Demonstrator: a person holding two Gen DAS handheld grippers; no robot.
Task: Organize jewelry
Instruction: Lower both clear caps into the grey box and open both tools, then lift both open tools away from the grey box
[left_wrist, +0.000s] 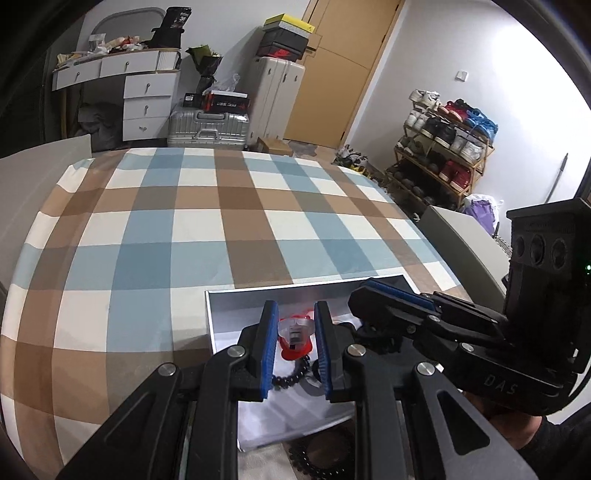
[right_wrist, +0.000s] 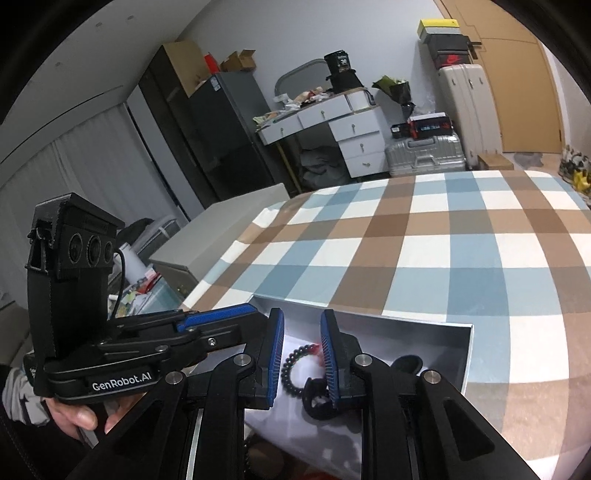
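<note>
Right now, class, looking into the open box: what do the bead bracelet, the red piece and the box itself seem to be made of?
Bead bracelet: dark, glossy round beads, possibly stone or glass.
Red piece: shiny red with a clear part, likely plastic.
Box: thin matte white walls with crisp edges, probably cardboard.

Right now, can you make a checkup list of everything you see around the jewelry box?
Surface: checkered bedspread, plaid.
Job's things: white box holds black bead bracelet, red clip, black clip.
Clutter: black coil hair tie beside box.
Grippers: left gripper and right gripper open over box, holding nothing.
Cables: black wire on left gripper.
Surroundings: shoe rack, suitcases, white desk.
</note>
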